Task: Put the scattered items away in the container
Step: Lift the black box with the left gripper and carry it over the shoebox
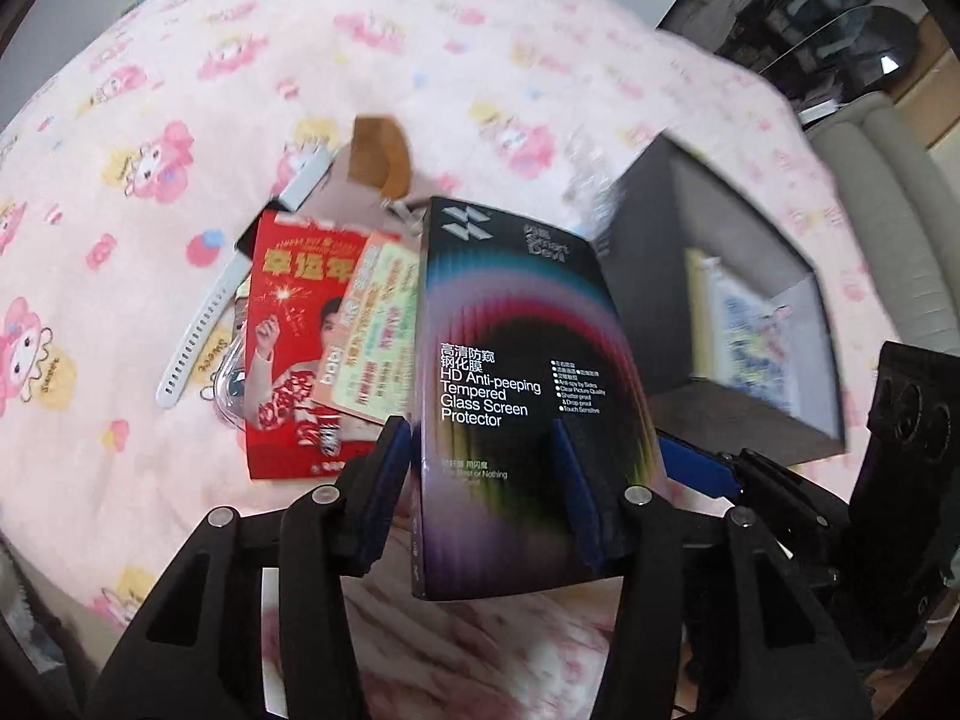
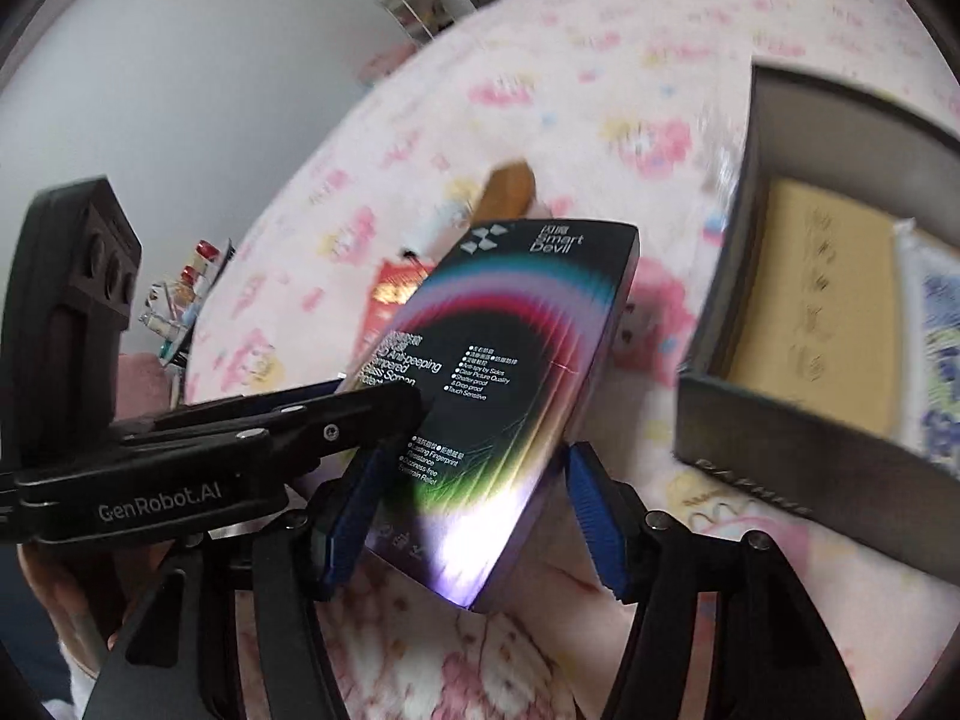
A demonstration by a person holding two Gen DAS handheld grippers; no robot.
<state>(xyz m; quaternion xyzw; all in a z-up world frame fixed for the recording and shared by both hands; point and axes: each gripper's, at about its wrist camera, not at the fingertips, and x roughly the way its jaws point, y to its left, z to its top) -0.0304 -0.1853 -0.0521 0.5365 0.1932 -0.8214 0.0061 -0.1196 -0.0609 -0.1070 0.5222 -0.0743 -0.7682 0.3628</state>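
Black flat cardboard screen-protector box (image 1: 510, 372) with rainbow arc print is lifted clear of the pink cartoon-print bed cover (image 1: 180, 60), just left of the open dark grey rectangular container (image 1: 654, 252). Left tongs (image 1: 480, 480) clenched on its near end, one pad per face. Right tongs (image 2: 474, 510) straddle the same box; pad contact unclear. Red printed envelope (image 1: 288, 360) and white perforated watch strap (image 1: 198, 330) lie left on the cover.
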